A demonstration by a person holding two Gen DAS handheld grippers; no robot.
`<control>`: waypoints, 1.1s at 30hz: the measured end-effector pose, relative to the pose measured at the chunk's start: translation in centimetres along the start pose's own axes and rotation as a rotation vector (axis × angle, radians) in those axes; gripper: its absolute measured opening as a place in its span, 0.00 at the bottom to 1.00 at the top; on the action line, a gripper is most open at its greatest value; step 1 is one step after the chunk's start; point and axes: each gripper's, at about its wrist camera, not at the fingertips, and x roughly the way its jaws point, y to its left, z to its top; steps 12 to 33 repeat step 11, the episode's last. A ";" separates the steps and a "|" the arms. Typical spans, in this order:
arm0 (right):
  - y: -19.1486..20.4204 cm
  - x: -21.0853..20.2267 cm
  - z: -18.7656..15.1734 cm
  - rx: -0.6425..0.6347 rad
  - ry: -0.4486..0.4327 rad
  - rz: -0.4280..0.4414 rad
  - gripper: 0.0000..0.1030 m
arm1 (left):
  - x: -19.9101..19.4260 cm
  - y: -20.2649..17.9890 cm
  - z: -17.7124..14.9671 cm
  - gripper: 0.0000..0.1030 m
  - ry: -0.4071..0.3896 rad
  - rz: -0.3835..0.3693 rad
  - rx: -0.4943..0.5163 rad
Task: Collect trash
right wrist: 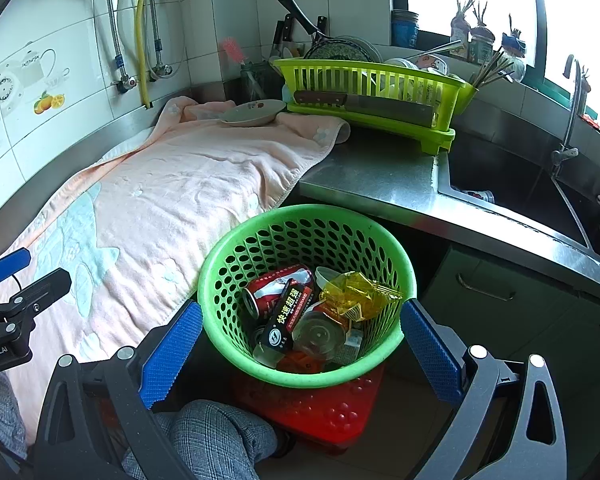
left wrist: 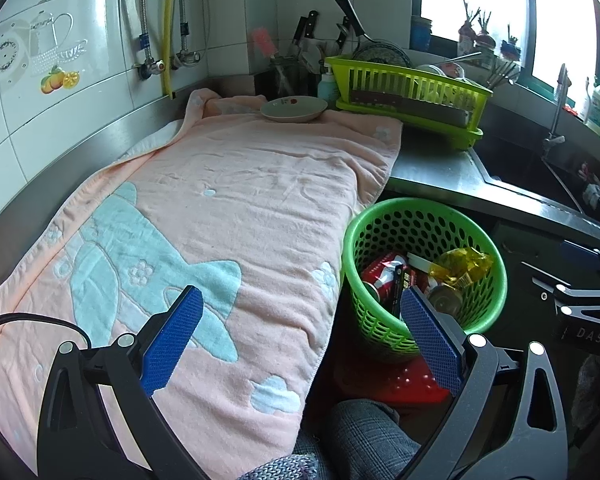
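The left gripper [left wrist: 302,334] is held with its jaws spread wide and nothing between the blue pads [left wrist: 172,340]; it sits above the near edge of the pink towel [left wrist: 228,208], with one pad over the towel and the other over the gap beside the counter. The right gripper [right wrist: 300,344] is likewise spread wide and empty, its two pads flanking the green basket [right wrist: 236,248] without visible contact. The basket stands on a red stool [right wrist: 324,408] just beside the towel's hanging edge and below the front lip of the steel counter [right wrist: 372,176]. The collected trash lies inside the basket: a crushed red can [right wrist: 272,288], a black packet [right wrist: 286,316] leaning across it, a yellow wrapper [right wrist: 356,294] toward the right wall, and a clear plastic lid [right wrist: 320,334] near the bottom. The towel surface is flat and open along most of its length; the only item on it is a shallow plate [left wrist: 294,108] at the far end, next to the lime dish rack [left wrist: 412,92]. The rack occupies the counter's far corner, bordering the sink [right wrist: 512,176]. Bare steel lies between the towel's right edge and the sink rim. A trousered knee [right wrist: 216,436] sits near the stool.
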 end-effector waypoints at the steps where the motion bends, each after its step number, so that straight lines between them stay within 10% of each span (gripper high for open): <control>1: 0.0 0.0 0.0 0.000 0.000 0.002 0.93 | 0.0 0.0 0.0 0.95 0.001 0.000 -0.002; 33: 0.0 0.0 0.0 -0.001 -0.001 0.001 0.93 | 0.1 0.0 0.0 0.95 0.008 0.000 -0.008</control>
